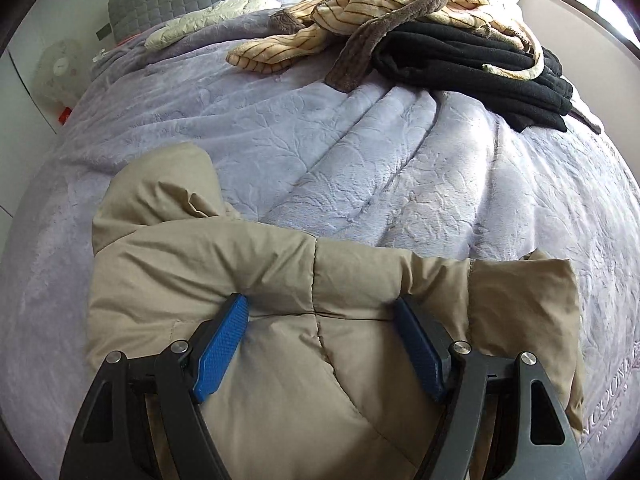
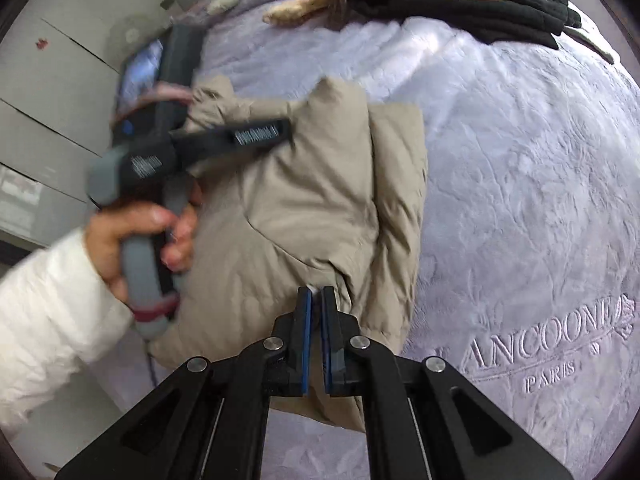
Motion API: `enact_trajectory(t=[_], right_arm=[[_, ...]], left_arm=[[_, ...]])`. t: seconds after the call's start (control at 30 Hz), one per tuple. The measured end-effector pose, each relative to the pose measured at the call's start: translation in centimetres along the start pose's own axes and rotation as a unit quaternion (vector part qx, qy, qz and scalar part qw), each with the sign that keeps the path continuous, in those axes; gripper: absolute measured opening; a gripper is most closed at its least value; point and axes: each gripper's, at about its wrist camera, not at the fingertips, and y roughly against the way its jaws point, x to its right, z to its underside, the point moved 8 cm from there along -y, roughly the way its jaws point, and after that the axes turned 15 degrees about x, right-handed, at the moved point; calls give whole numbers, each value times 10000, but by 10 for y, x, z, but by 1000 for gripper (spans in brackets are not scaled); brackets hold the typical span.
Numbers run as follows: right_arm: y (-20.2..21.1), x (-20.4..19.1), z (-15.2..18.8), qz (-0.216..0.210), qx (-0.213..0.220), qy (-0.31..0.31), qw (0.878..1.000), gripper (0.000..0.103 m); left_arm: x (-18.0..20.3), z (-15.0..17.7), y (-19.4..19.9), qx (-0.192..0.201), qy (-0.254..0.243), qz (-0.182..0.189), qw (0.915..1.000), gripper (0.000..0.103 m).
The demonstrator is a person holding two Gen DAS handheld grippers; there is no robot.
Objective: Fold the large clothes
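You're over a bed (image 1: 360, 168) spread with a lilac embossed blanket, grey headboard (image 1: 168, 0) at the far end, white cupboard doors (image 2: 48, 92) off to the left. The tan padded jacket (image 1: 256, 320) lies bunched and part-folded on the near side of the blanket.

On the left, your left hand-held gripper (image 1: 320, 316) is down on the jacket, jaws spread wide, both blue pads (image 1: 220, 352) pressing into a thick quilted fold that bulges between them. From the right wrist view you can see your hand (image 2: 132, 240), white sleeve behind it, wrapped round that gripper's grey handle at the jacket's left edge.

Moving right, your right hand-held gripper (image 2: 316, 296) is all but closed, pinching a thin bit of the jacket's near edge between its tips.

Far right, at the top of the bed, a striped cream robe (image 1: 400, 4) sprawls over a stack of black clothes (image 1: 480, 68), well apart from the jacket.
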Motion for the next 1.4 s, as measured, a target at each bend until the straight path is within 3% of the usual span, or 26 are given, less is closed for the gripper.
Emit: enact_trajectory(t=[0.03,0.13,0.2,0.27,0.37,0.5,0.57,0.67,0.77,0.83,0.93,1.0,1.07,1.17,1.27,1.4], right_arm=[[-8,8,9,150,-62,-22,9999,0],[-30,33,28,445,-164,-230,9986,0],[-41,46,35,392,-252,-561,9973,0],[-42,50,35,457,-329,-680,9961,0],[-49,39,23,600,-405,-366,9967,0],[-32,38,13,432,-461,-509,9967,0],[-10,42,2,309,-281,-681,9968,1],[26,47,-30,282,387,-837,9953,5],[49,32,-66,24,919,-789,9926,5],[43,14,-84,-160,972,-555,9936,5],[5,-12,-76,-55,576,-165,9982,5],[-38,-22,-55,263,110,12,9996,5],[-63,-18,-42,462,-75,121,9988,5],[-69,-15,-42,500,-134,74,9986,5],[-70,-17,-47,479,-245,210,9983,5],[-64,-16,-53,507,-293,149,9982,5]], left_arm=[[1,0,0,8,0,-5,10000,76],[3,1,0,49,-18,-23,10000,76],[5,2,0,50,-42,-31,10000,76],[7,2,1,30,-94,-71,9999,76],[2,-3,9,-28,10,19,10000,76],[-16,-11,45,49,270,302,9992,76],[-34,-12,67,216,382,296,9986,76],[-69,-3,97,338,615,175,9974,76],[-102,20,116,297,922,-10,9953,76],[-118,42,120,156,1111,-140,9936,76],[-121,84,110,-342,1400,-160,9894,77],[-118,100,101,-390,1633,-148,9857,85],[-114,111,92,-478,1847,-45,9816,89],[-111,117,86,-566,2134,7,9753,92],[-106,115,87,-528,1883,-1,9807,92],[-105,113,88,-593,1836,14,9812,92]])
